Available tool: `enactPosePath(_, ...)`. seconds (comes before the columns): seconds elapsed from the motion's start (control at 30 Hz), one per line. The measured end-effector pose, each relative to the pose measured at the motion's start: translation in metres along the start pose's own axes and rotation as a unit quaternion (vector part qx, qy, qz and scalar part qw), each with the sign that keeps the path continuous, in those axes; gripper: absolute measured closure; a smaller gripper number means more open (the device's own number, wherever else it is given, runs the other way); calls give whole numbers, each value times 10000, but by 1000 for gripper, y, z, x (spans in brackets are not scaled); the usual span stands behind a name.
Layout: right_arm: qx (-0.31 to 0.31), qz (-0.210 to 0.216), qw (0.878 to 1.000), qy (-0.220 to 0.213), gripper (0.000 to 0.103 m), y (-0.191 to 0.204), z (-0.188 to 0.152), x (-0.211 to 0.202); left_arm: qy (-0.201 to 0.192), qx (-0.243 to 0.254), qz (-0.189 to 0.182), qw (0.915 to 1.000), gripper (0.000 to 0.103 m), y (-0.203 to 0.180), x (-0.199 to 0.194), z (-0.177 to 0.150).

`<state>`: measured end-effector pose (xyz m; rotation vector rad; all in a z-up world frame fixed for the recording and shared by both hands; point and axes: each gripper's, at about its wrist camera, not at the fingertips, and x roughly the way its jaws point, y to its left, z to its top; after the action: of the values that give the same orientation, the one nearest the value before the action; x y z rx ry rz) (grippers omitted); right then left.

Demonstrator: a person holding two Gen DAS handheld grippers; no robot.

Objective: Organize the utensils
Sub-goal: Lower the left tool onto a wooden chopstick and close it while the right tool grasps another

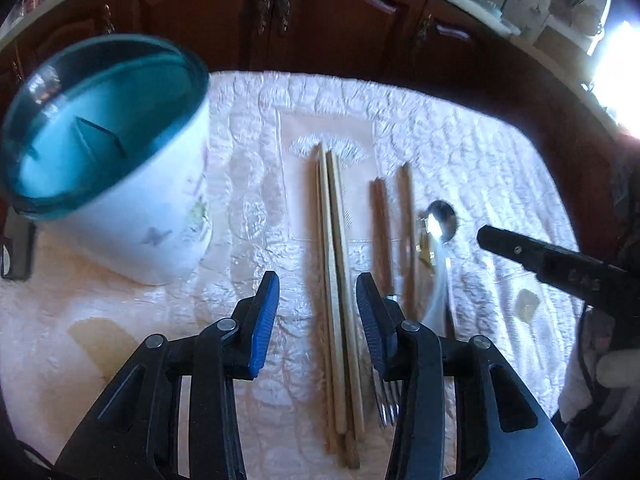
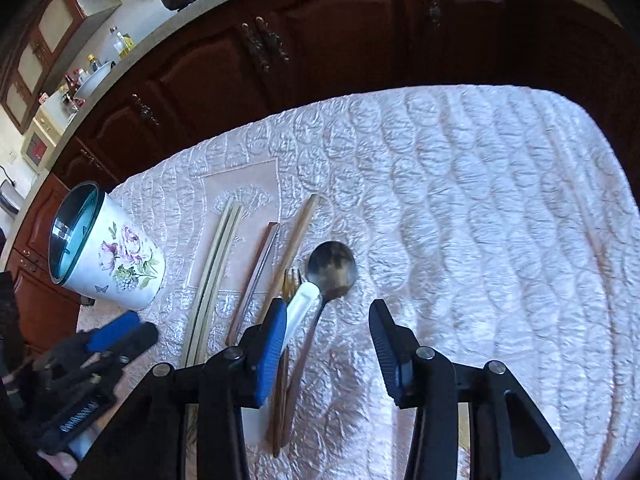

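Observation:
A white floral utensil holder with a blue divided inside stands at the left; it also shows in the right wrist view. Pale wooden chopsticks lie on the cloth between the open fingers of my left gripper, which hovers over them. Right of them lie a brown-handled fork, another brown stick and a metal spoon. My right gripper is open and empty above the spoon and a white-handled gold fork.
A quilted pink-white cloth covers the table. Dark wooden cabinets stand beyond the far edge. A dark object lies left of the holder. A small pale scrap lies at the right.

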<state>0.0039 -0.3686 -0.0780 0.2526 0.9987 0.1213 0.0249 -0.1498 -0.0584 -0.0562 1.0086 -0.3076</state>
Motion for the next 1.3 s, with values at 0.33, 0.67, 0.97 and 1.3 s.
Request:
enactPosePath(0.33, 343, 206, 9989, 240, 65, -8, 14, 40, 389, -475, -166, 9980, 92, 13, 36, 7)
enactPosePath(0.67, 500, 485, 9970, 352, 98, -25, 31, 66, 554, -538, -339, 9964, 93, 32, 20, -12)
enactPosePath(0.97, -224, 61, 9988, 422, 100, -28, 13, 30, 1030, -172, -443, 9936, 93, 38, -10, -51)
enactPosePath(1.3, -524, 225, 9984, 46, 74, 17, 15, -19, 768, -371, -176, 9962, 92, 56, -10, -32)
